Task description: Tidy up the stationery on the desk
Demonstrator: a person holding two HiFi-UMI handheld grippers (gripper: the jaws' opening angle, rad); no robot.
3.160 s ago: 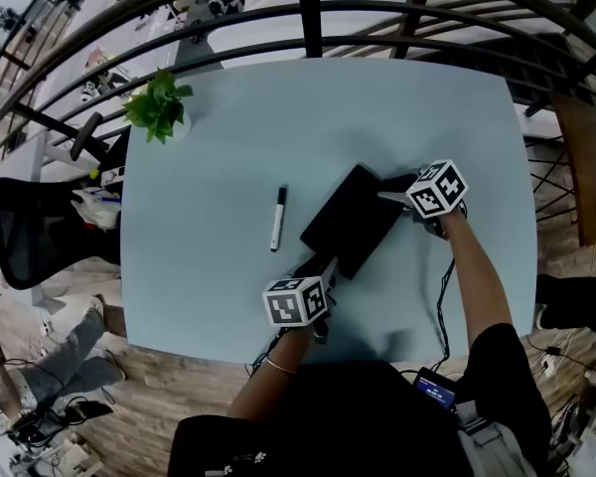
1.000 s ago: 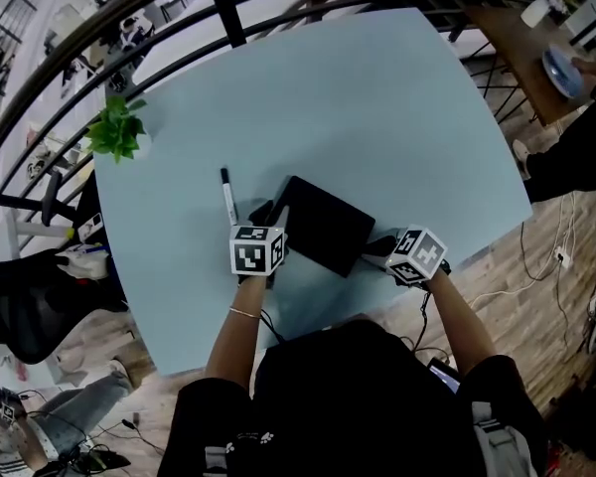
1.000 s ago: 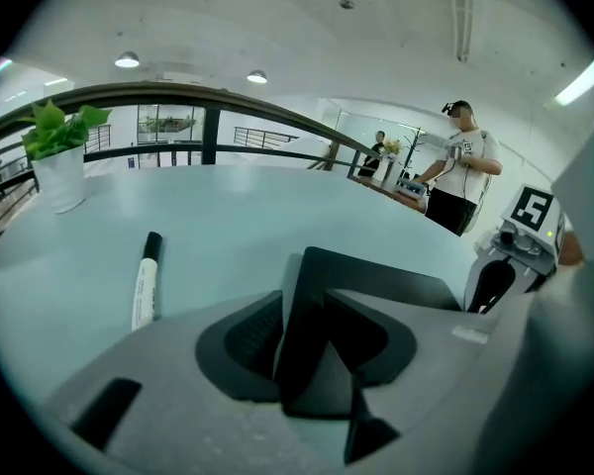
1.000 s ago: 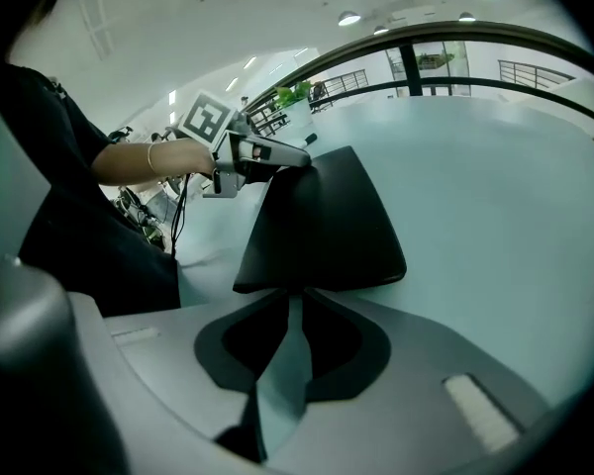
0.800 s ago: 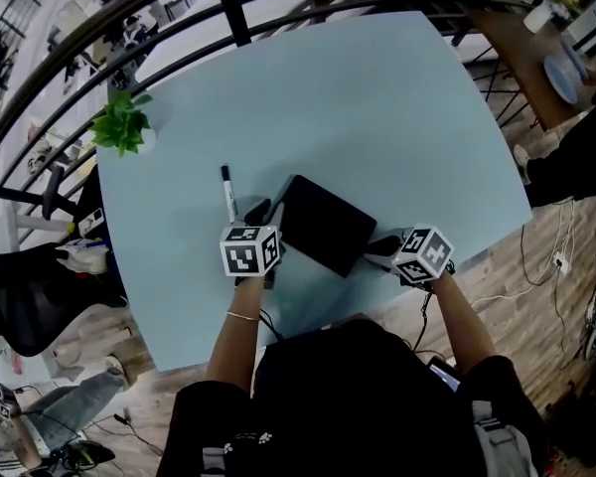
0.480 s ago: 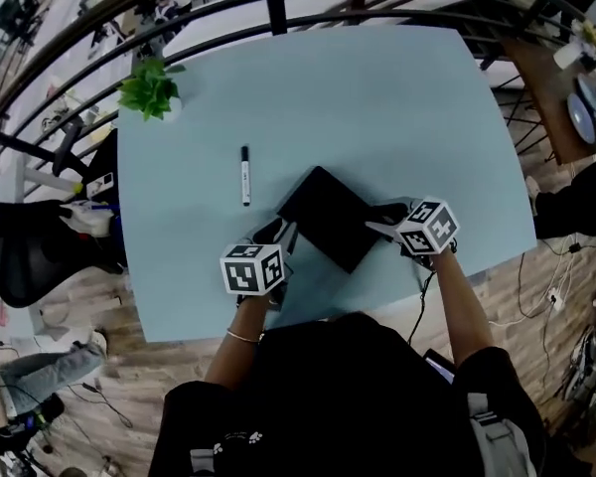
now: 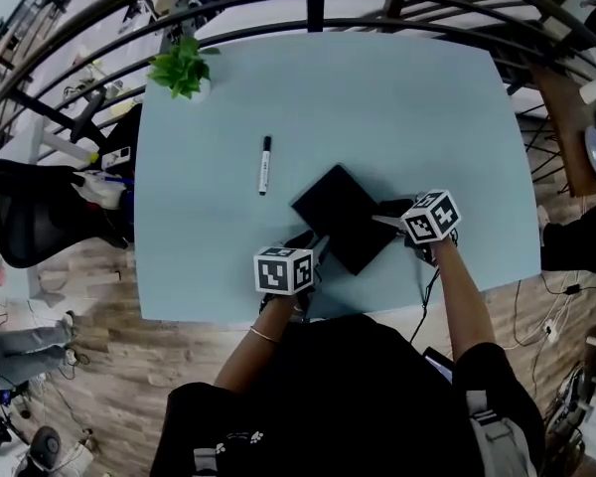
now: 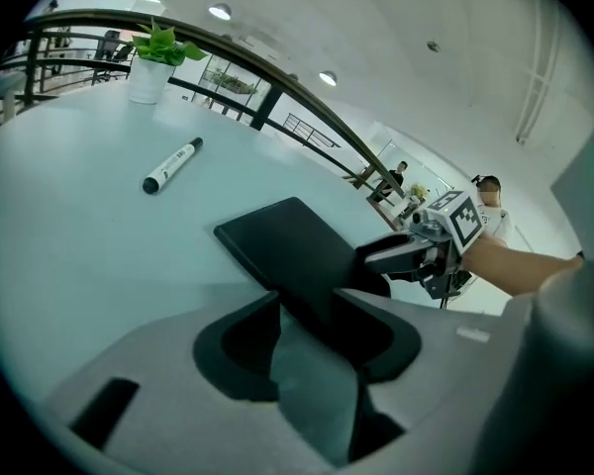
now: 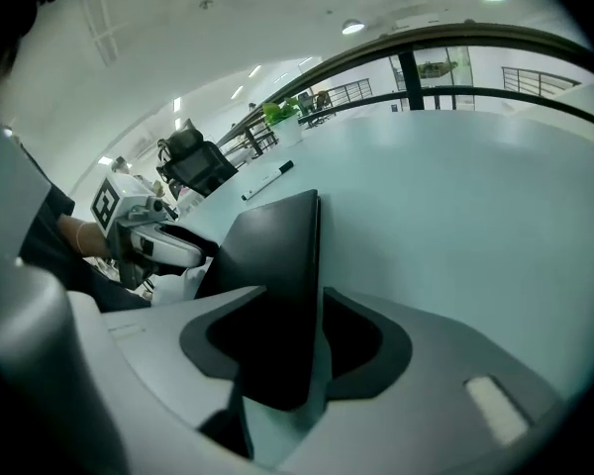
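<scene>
A flat black notebook [image 7: 340,217] lies at the near middle of the pale blue desk [image 7: 417,107]. My left gripper [image 7: 316,247] is shut on its near-left corner, and the notebook [image 8: 297,250] runs out between that gripper's jaws. My right gripper [image 7: 385,218] is shut on its right corner; the notebook [image 9: 272,255] shows edge-on there. Whether the notebook rests on the desk or hangs just above it, I cannot tell. A black-and-white marker [image 7: 264,165] lies loose on the desk, left of the notebook and beyond it.
A small potted plant [image 7: 184,71] stands at the desk's far left corner. A dark curved railing [image 7: 308,8] runs behind the desk. A black office chair [image 7: 40,217] stands off the left edge. The near edge of the desk is close under both grippers.
Both grippers keep their hold on the notebook's two corners throughout. The head view has swung about; the notebook has turned a little on the desk. The marker lies where it was.
</scene>
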